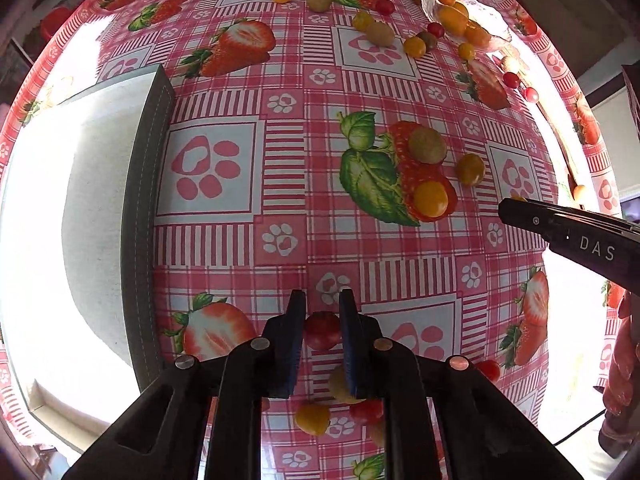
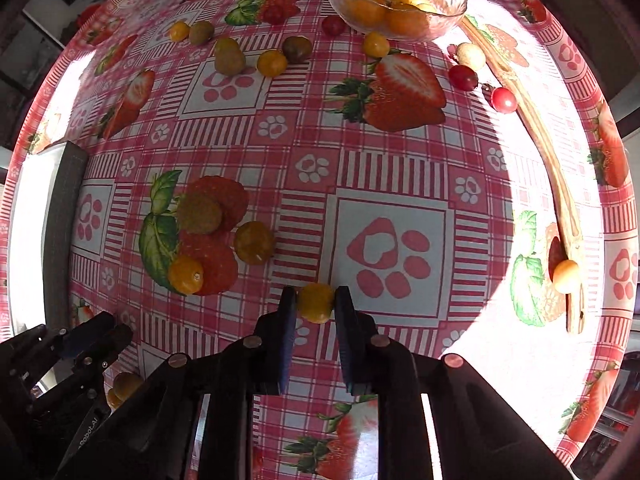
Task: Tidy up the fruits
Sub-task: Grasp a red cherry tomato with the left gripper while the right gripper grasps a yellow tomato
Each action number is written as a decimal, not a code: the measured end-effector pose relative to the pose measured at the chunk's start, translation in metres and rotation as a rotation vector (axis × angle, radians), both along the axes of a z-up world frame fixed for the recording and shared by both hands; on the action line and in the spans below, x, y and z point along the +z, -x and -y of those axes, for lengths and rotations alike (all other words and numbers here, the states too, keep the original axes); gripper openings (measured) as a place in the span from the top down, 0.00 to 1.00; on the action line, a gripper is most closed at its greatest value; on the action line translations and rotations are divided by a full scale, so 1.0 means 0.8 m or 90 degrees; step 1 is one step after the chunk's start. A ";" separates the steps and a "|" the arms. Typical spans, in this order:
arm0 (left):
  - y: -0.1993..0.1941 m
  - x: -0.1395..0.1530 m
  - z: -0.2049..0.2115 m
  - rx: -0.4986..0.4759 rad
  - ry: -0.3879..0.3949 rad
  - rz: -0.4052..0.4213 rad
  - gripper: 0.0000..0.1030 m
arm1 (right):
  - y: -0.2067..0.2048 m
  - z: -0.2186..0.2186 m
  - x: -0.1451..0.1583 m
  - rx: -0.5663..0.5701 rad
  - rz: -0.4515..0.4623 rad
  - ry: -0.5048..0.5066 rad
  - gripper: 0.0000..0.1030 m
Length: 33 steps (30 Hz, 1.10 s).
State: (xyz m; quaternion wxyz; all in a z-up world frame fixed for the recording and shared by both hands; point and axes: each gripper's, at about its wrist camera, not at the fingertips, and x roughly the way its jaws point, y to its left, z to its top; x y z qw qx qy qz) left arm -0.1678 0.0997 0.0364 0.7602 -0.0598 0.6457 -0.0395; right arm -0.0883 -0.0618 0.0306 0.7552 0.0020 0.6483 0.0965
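My left gripper [image 1: 322, 304] is shut on a red cherry tomato [image 1: 322, 330] above the strawberry-print tablecloth. My right gripper [image 2: 315, 298] is shut on a yellow cherry tomato [image 2: 316, 302]; it also shows in the left wrist view [image 1: 520, 210] at the right. A glass bowl [image 2: 448, 12] holding several orange and yellow tomatoes stands at the far side. Loose yellow [image 2: 185, 275], green-brown [image 2: 199, 213] and red [image 2: 463, 77] tomatoes lie scattered on the cloth. A grey-walled white box [image 1: 144, 208] stands at the left.
A long wooden tool [image 2: 560, 208] lies along the right side of the table, with a pale yellow tomato [image 2: 565, 276] by its near end. More tomatoes [image 1: 313, 418] lie under my left gripper. The table edge curves round the back.
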 end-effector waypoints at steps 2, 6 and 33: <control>0.005 0.012 -0.006 0.009 0.011 0.009 0.82 | 0.006 0.005 0.007 -0.009 -0.002 -0.016 0.79; 0.012 0.033 -0.019 0.013 0.017 0.023 0.82 | 0.013 0.009 0.022 -0.004 -0.011 -0.031 0.79; 0.014 -0.022 -0.008 -0.023 -0.044 -0.006 0.30 | 0.073 -0.003 0.056 0.015 -0.046 -0.058 0.79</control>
